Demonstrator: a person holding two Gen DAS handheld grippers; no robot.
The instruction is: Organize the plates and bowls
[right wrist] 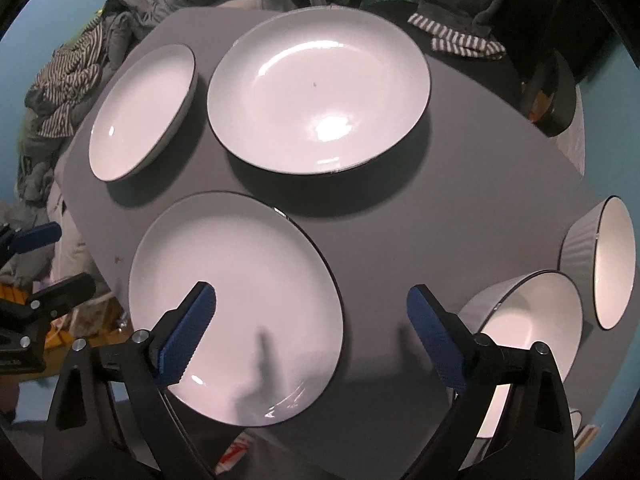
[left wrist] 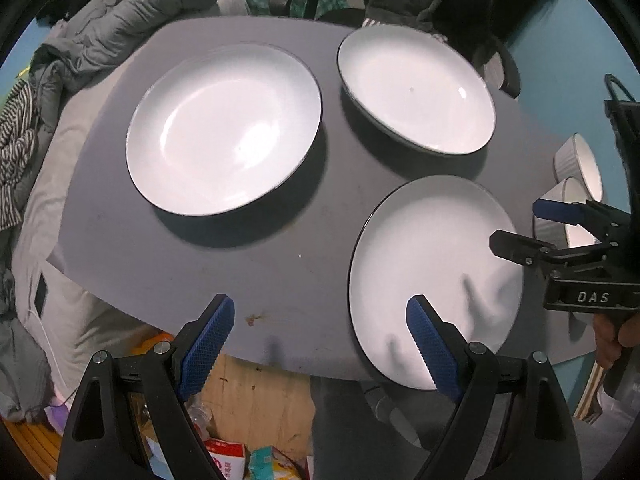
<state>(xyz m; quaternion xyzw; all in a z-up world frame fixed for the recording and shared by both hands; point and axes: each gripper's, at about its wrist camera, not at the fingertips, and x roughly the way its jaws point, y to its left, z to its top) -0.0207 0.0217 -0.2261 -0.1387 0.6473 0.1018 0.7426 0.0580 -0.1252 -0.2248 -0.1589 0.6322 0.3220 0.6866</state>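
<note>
Three white plates with thin dark rims, flat on the grey table (right wrist: 372, 232). Near plate (right wrist: 236, 308) at 6 o'clock, big plate (right wrist: 320, 92) at 12 o'clock, third plate (right wrist: 140, 116) at 10 o'clock. Two ribbed white bowls at 4 o'clock: near bowl (right wrist: 520, 320) and far bowl (right wrist: 600, 264), close together, both upright.

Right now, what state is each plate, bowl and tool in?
Near plate: flat on the grey table, empty, apart from the others.
Far left plate: flat, empty.
Far right plate: flat, empty.
Near ribbed bowl: upright, empty.
Far ribbed bowl: upright, empty, beside the near one.
Left tool: open, holding nothing.
Right tool: open, holding nothing.
</note>
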